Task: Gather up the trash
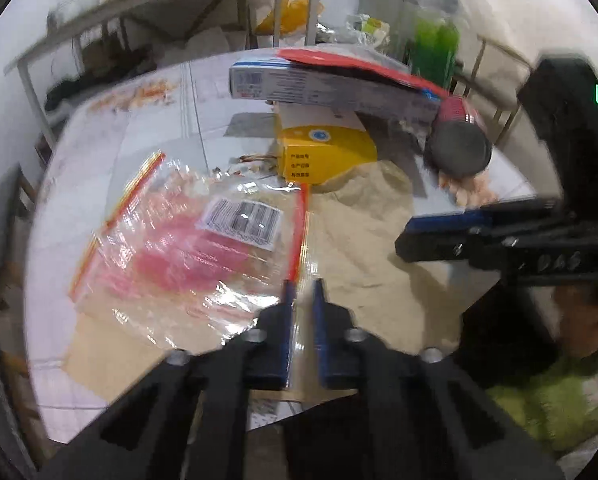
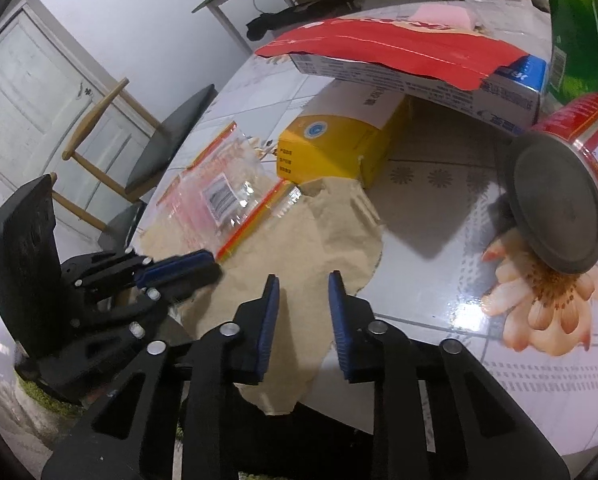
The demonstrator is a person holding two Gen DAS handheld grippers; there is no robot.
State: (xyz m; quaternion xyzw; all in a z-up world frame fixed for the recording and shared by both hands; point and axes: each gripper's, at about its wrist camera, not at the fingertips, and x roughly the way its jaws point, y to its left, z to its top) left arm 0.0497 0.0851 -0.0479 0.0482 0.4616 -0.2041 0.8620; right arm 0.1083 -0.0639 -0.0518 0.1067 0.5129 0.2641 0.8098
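A clear zip bag with red edge strips and a barcode label lies on a sheet of brown paper on the round table. My left gripper is at the bag's near right corner, its blue pads nearly together with the film's edge between them. In the right wrist view the same gripper sits at the bag's red corner. My right gripper hovers over the brown paper with a clear gap between its pads and nothing held. It enters the left wrist view from the right.
A yellow box stands behind the paper, and a long white-blue box with a red flap leans across it. A red can lies on its side to the right, with a green bottle behind. A chair stands left of the table.
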